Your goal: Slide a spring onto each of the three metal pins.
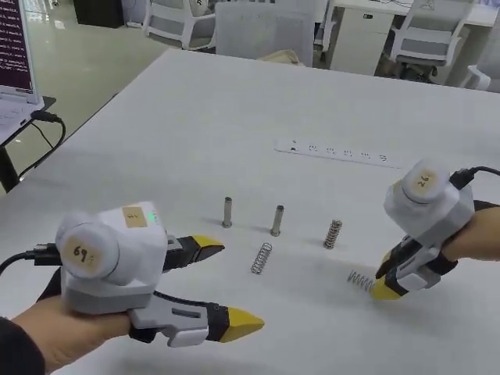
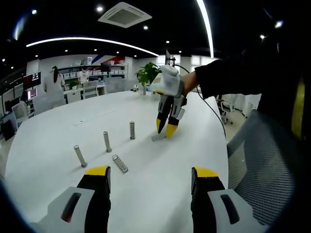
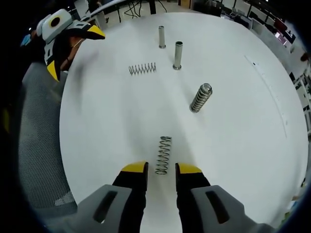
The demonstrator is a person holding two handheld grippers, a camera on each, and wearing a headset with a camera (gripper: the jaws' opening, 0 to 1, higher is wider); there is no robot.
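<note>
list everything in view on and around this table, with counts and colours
bare pins: 2, grey metal, upright side by side mid-table
pin with a spring on it: 1, grey metal, upright to the right of the bare pins
loose springs: 2, silver, lying flat; one in front of the bare pins, one with its end between the right tongs' tips
power strip: 1, white, flat on the table beyond the pins
table: 1, white
laptop: 1, screen lit, on a stand left of the table
office chairs: several, white and grey, past the table's far end
left tongs: 1, grey with yellow tips, open, near left
right tongs: 1, grey with yellow tips, open, near right
</note>
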